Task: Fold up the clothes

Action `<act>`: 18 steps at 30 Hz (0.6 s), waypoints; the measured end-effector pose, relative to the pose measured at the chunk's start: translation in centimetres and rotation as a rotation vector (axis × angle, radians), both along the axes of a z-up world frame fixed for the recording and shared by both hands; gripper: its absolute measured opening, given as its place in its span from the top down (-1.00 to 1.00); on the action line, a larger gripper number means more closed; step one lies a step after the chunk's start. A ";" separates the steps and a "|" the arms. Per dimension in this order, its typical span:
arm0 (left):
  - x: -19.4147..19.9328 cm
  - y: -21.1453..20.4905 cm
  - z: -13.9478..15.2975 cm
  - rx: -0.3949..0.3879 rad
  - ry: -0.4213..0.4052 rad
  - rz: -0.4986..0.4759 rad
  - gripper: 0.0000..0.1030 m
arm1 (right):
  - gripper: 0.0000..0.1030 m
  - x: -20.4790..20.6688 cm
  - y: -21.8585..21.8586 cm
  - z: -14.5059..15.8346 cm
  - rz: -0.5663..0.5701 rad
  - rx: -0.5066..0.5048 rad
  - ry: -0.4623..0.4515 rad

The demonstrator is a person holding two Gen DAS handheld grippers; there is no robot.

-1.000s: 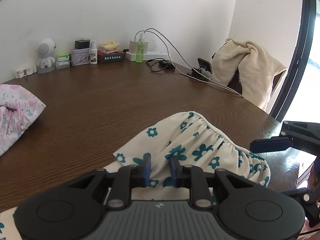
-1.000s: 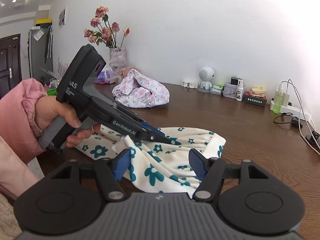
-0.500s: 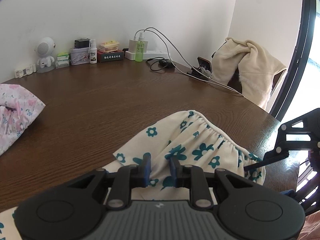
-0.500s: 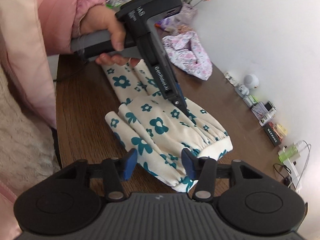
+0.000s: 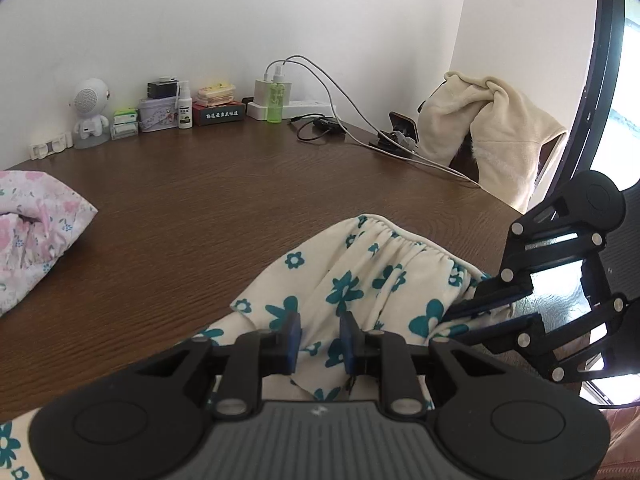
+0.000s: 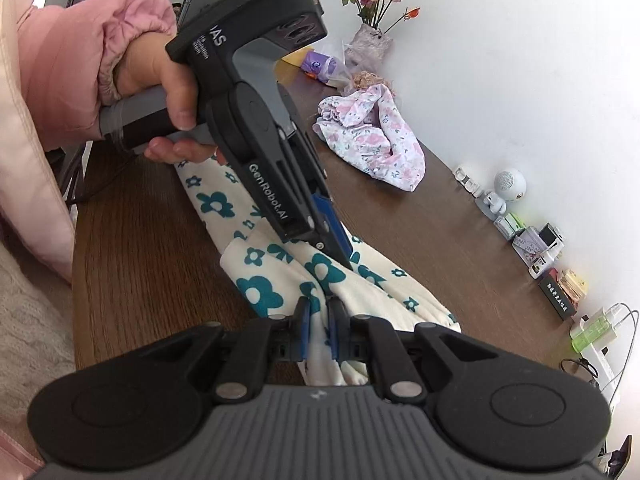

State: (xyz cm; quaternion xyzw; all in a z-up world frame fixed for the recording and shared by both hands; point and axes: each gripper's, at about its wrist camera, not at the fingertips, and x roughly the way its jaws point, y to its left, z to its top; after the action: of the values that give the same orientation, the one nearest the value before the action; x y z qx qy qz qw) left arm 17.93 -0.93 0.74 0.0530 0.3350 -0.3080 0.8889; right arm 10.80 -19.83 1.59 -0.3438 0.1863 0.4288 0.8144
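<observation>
Rolled over and closing in, the right gripper [image 6: 319, 330] now has its blue pads nearly together, still closing, pinching a fold of the cream, teal-flowered garment [image 6: 280, 280] at lower centre of its view. Centre frame, the left gripper [image 6: 340, 254] keeps its narrow bite on the same soft cloth, a hand [image 6: 160, 80] in a puffy pink sleeve [image 6: 80, 60] on its handle. That garment lies rumpled on the dark wood-grain table [image 5: 200, 220], gathered waistband toward the right edge.
</observation>
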 end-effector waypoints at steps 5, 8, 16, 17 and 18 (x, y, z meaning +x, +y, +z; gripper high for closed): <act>-1.3 0.3 1.1 0.019 -0.066 -0.072 0.50 | 0.83 1.5 -0.1 -0.6 -0.031 0.009 0.084; -2.1 0.4 1.8 0.017 -0.110 -0.145 0.29 | 0.83 2.2 -0.5 -1.5 -0.055 0.043 0.141; -1.4 -2.1 0.2 0.174 -0.111 -0.281 0.30 | 0.82 2.6 -1.3 -1.9 -0.100 0.118 0.183; -1.3 -2.3 -0.3 0.194 -0.106 -0.291 0.32 | 0.82 2.6 -1.4 -1.9 -0.108 0.130 0.190; -1.3 -2.4 -0.6 0.198 -0.105 -0.299 0.33 | 0.79 2.6 -1.7 -1.8 -0.120 0.144 0.199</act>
State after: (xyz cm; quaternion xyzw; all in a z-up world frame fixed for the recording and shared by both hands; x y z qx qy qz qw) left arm 16.67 -3.32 0.16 0.2056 0.3052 -0.3989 0.8399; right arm 13.37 -21.49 -0.24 -0.2283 0.2551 0.4235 0.8387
